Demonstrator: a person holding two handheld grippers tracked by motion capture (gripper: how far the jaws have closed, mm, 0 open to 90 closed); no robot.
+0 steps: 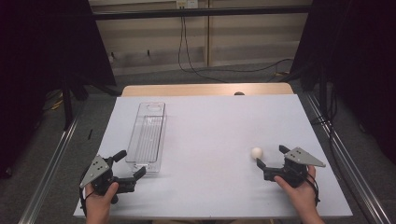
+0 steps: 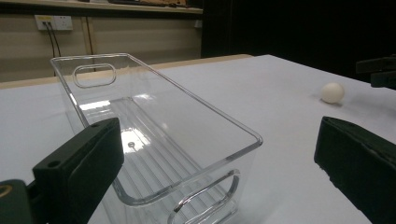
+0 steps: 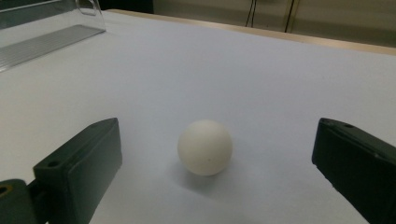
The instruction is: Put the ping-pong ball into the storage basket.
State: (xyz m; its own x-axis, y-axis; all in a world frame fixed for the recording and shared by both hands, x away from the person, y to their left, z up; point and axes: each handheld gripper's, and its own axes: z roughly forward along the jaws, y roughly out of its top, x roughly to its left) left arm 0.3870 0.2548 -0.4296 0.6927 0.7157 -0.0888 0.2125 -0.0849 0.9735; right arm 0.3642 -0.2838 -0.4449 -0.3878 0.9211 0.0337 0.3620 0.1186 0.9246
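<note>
White matte table top across the middle of the high view, wooden strip along its far edge, dark curtains at both upper corners, beige wall with cables behind.

Right gripper at lower right of the high view, jaws spread wide, holding nothing; small white ball just ahead of the jaw tips, not touched. Same ball low in the centre of the right gripper view, smooth, round, matte, resting on the table.

Left gripper at lower left, also wide open and unloaded, just beside the near end of a clear plastic bin. Bin long, rectangular, ribbed floor, oval handle cut-outs.

Much bare table between bin and ball.
</note>
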